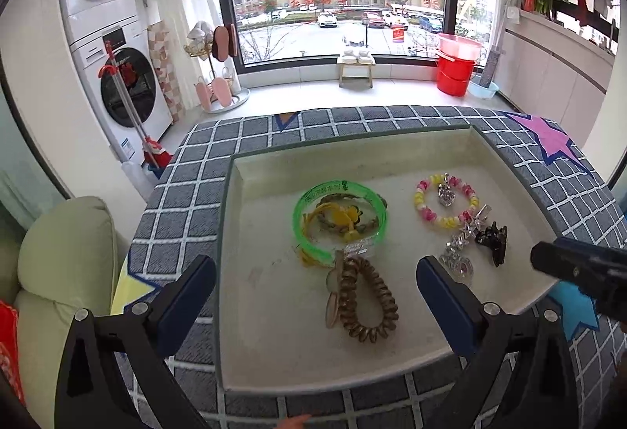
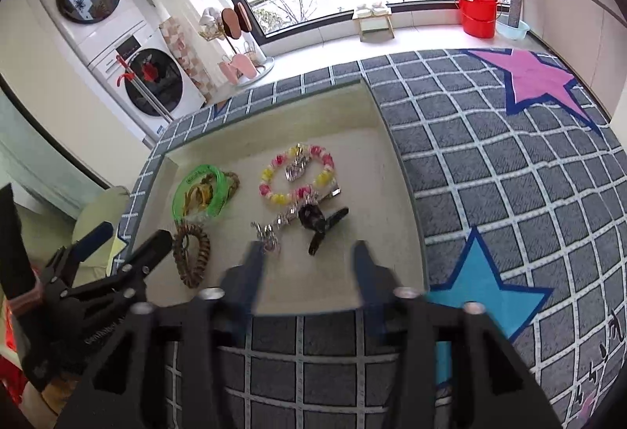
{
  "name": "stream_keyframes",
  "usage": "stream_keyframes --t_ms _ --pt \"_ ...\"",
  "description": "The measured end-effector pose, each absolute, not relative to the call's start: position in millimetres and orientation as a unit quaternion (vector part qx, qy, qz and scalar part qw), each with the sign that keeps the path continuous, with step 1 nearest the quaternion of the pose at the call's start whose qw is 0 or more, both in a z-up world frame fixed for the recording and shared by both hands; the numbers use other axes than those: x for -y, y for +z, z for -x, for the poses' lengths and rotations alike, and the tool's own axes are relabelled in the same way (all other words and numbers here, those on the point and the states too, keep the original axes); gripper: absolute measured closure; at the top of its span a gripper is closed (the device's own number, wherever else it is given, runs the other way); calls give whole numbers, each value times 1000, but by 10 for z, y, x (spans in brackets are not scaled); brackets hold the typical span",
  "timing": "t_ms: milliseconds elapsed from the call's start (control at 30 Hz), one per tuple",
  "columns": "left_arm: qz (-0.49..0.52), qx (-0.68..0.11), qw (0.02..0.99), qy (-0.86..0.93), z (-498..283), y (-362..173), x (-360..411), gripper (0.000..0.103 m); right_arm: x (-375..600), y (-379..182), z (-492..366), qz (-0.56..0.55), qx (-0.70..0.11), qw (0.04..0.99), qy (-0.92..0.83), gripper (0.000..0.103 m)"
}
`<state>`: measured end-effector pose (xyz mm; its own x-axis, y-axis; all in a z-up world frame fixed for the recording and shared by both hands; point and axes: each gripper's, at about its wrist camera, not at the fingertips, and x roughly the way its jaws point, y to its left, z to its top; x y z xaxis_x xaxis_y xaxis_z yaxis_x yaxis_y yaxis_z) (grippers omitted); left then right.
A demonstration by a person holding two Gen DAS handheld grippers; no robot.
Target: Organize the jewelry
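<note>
From the left wrist, the left gripper (image 1: 315,290) is hanging with jaws spread wide and empty over the near part of the shallow tray (image 1: 392,147). Between its fingers the brown coil hair tie (image 1: 368,301) is lying on the tray floor, just in front of the green bangle (image 1: 339,219); it looks light and springy, best pinched across one side of its loop.

From the right wrist, the right gripper (image 2: 309,266) is standing partly open, holding nothing, at the tray's near edge. Just beyond its tips the black claw clip (image 2: 319,225) is lying beside the rhinestone clip (image 2: 282,223), with the beaded bracelet (image 2: 298,174) further in. The clip seems stiff and slippery; grip its body.
</note>
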<state>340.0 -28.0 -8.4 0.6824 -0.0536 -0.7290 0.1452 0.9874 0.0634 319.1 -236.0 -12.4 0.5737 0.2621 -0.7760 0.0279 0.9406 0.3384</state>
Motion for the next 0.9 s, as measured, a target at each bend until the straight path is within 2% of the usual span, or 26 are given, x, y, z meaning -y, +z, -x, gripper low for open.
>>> stream_keyframes --t_ms 133,233,300,900 --pt "-52 -397 915 -47 -3267 -64 222 0 2284 -141 -3086 -132 -456 877 69 22" --pt "-46 -401 914 -45 -3139 -62 197 0 2218 -141 -2979 -113 -452 882 69 20" --pt "-44 -402 914 -44 -3062 -70 193 0 2178 -138 -2899 -101 -447 886 68 14" --pt "-32 -363 931 -15 -2163 -29 67 0 2126 -51 -2175 -76 -378 921 46 13"
